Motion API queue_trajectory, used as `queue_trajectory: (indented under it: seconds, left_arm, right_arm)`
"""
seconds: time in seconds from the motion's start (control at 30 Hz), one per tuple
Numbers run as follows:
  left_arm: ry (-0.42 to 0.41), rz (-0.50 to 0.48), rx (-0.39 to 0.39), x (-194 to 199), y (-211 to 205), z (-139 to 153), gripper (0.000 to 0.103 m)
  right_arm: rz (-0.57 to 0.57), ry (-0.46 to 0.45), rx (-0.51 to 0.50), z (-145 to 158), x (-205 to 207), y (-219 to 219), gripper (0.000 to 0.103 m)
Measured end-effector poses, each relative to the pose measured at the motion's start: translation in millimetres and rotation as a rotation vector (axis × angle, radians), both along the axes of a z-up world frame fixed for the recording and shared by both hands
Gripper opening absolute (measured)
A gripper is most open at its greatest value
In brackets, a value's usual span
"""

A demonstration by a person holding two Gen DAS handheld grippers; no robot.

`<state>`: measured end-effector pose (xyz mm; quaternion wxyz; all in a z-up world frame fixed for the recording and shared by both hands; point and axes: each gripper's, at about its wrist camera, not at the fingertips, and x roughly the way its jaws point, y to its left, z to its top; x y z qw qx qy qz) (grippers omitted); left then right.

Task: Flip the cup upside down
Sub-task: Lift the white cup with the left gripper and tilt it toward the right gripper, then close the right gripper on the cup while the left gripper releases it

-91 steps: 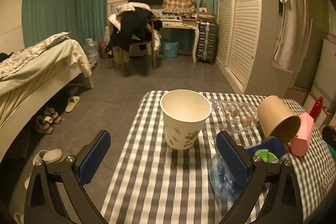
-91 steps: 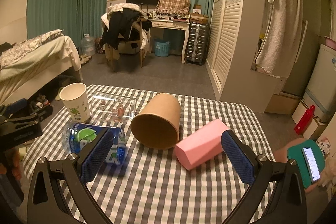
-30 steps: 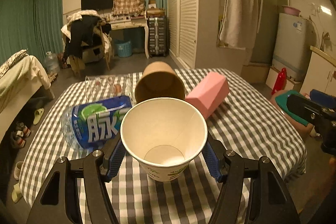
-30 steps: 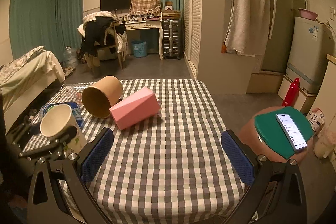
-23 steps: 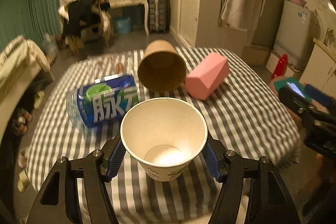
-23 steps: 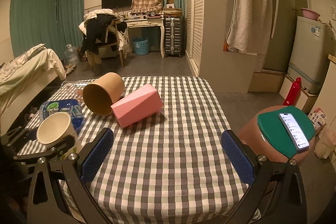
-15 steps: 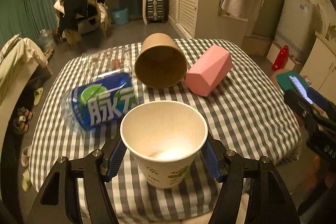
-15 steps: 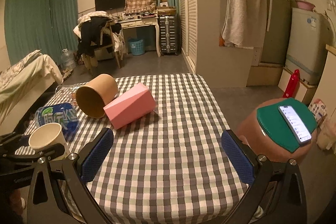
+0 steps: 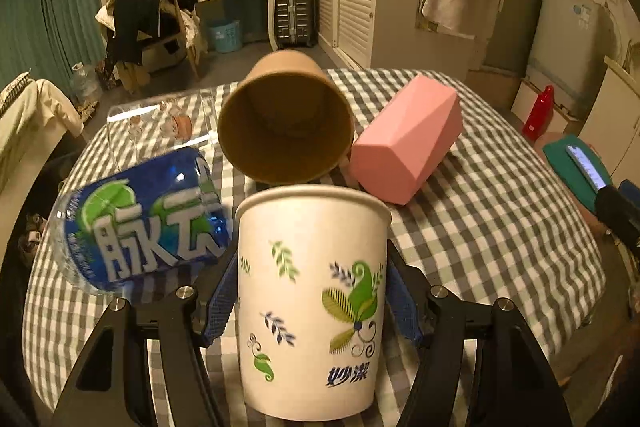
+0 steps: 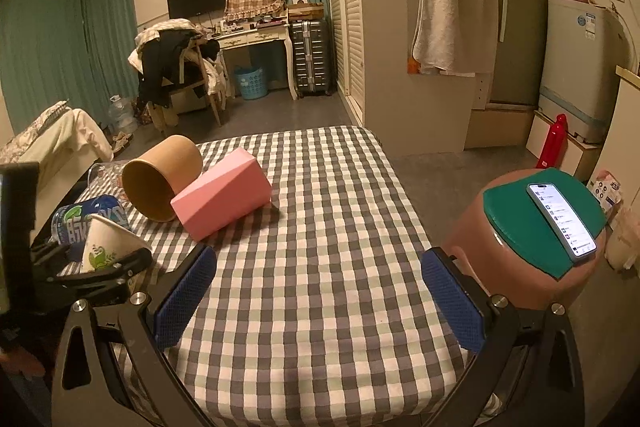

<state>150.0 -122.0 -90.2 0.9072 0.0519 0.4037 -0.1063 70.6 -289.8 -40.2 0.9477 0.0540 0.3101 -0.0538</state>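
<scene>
Three things lie on the checked bench (image 10: 320, 227) beyond the white paper cup (image 9: 312, 299): a blue-labelled water bottle (image 9: 140, 223) at ten o'clock, a brown paper cup (image 9: 286, 123) on its side at twelve, and a pink box (image 9: 404, 143) at one. The left claw (image 9: 312, 291) grips the cup's sides, mouth up; its print reads 妙潔. The right claw (image 10: 318, 299) gapes wide, holding nothing.

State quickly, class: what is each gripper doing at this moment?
Left gripper: closed on the white paper cup, rim up.
Right gripper: open, holding nothing, above the checked tablecloth.
</scene>
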Motion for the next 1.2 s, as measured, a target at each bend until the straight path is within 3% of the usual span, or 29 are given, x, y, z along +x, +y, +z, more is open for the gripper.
queue_trajectory:
  seconds: [0.17, 0.23, 0.27, 0.53, 0.77, 0.83, 0.93, 1.2]
  left_arm:
    - [-0.033, -0.036, 0.012, -4.9, -0.5, 1.8, 0.072]
    - [-0.046, -0.035, 0.017, -8.1, 0.5, 5.9, 0.091]
    - [-0.06, -0.034, 0.014, -10.6, 1.3, 9.0, 0.093]
    - [-0.152, -0.014, -0.037, -37.1, 18.8, 53.0, 0.093]
    - [-0.286, 0.069, -0.056, -76.3, 67.7, 91.2, 0.094]
    - [-0.311, 0.107, -0.027, -84.0, 84.1, 91.2, 0.103]
    - [-0.343, 0.16, 0.001, -94.5, 108.2, 85.2, 0.103]
    - [-0.309, 0.258, -0.019, -103.8, 162.0, 51.2, 0.103]
  right_arm:
    - [0.01, 0.002, -0.01, 0.4, 2.9, 5.3, 0.103]
    - [0.011, -0.001, -0.012, 1.9, 2.4, 7.0, 0.103]
    - [0.013, -0.004, -0.013, 3.6, 1.8, 8.1, 0.103]
    - [0.012, -0.07, -0.029, 29.9, -17.7, 14.0, 0.103]
    - [0.013, -0.134, -0.064, 53.7, -40.4, 30.0, 0.103]
    - [0.024, -0.139, -0.071, 55.5, -43.9, 40.9, 0.103]
    - [0.058, -0.135, -0.089, 52.2, -46.1, 68.9, 0.103]
    - [0.148, -0.076, -0.108, 12.2, -40.2, 149.4, 0.103]
